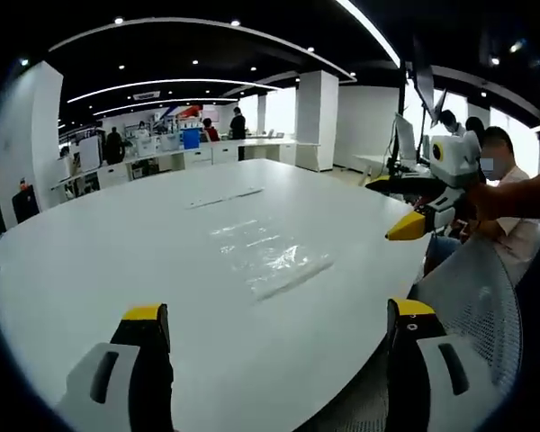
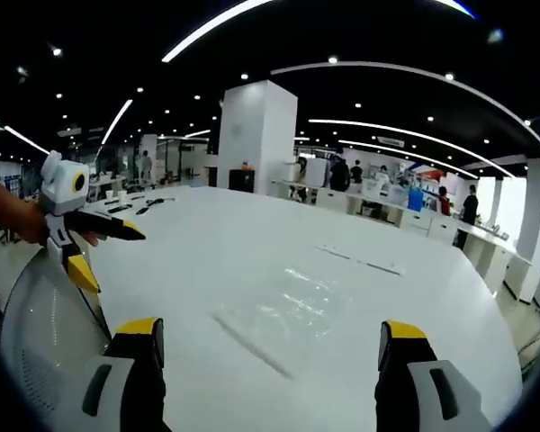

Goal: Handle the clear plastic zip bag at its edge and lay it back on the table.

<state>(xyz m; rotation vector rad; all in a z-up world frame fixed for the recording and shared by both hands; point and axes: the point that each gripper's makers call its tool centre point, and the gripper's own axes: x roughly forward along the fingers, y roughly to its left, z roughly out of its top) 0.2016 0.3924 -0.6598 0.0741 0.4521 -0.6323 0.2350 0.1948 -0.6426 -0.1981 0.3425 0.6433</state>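
- The clear plastic zip bag [image 1: 268,255] [image 2: 283,317] lies flat on the white desk [image 1: 117,261] [image 2: 207,252], at 12 o'clock from both cameras.
- Left hand-held gripper [image 1: 279,317]: jaws spread wide, holding nothing.
- Right hand-held gripper [image 2: 268,331]: jaws likewise apart, holding nothing.

Plenty of room here, honestly. The white table [image 1: 117,270] was bare nearly all over, so either gripper could come in low from the near edge without hitting anything. The only things on it were the clear zip bag [image 1: 268,256] lying flat mid-table and a thin strip [image 1: 223,198] further back, both too flat to block a pass. The left gripper [image 1: 279,324] sat with jaws spread wide, nothing between them. The right gripper [image 1: 412,223] hung off the table's side, beside a mesh chair back [image 1: 472,288], the one bulky thing near the edge.
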